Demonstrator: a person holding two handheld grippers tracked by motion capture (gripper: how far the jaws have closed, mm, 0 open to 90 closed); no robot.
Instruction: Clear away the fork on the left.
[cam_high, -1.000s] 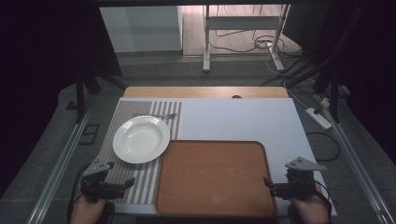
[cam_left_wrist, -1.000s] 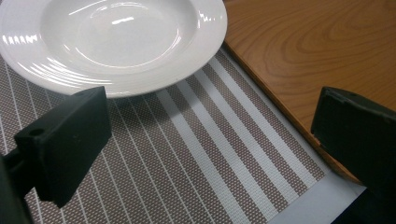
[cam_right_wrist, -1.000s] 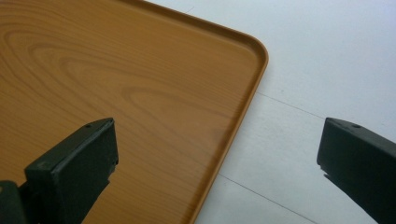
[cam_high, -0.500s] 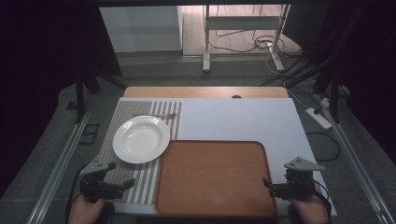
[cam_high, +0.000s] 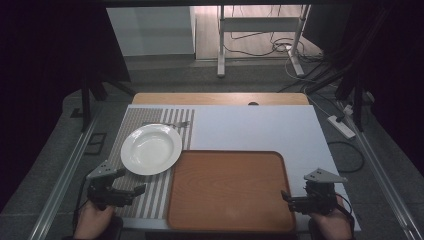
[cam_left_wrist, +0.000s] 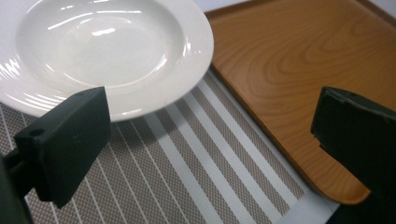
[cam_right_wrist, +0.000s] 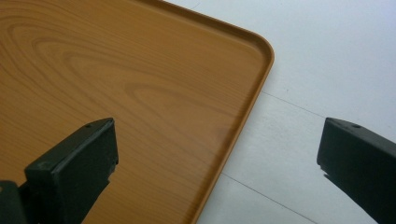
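White tabletop, dim room. Both tools stood spread and empty at the near edge: left gripper (cam_high: 142, 189) beside the plate (cam_high: 151, 148) on the striped mat (cam_high: 150, 197), right gripper (cam_high: 285, 196) at the tray (cam_high: 229, 187). Approach stage, seemingly; next, the left jaws would need to straddle the plate rim.

Bare wooden tray (cam_high: 230, 190) open between the grippers; white plate (cam_high: 151, 148) just beside its left edge.

Dark curtains close in on both sides, leaving the room dim. Beyond the wooden far edge of the table (cam_high: 220, 98) lies grey floor, then a lit strip of pale wood flooring where a white metal stand (cam_high: 260, 30) rises among loose black cables (cam_high: 272, 47). A white power strip (cam_high: 341, 127) lies on the floor at right.
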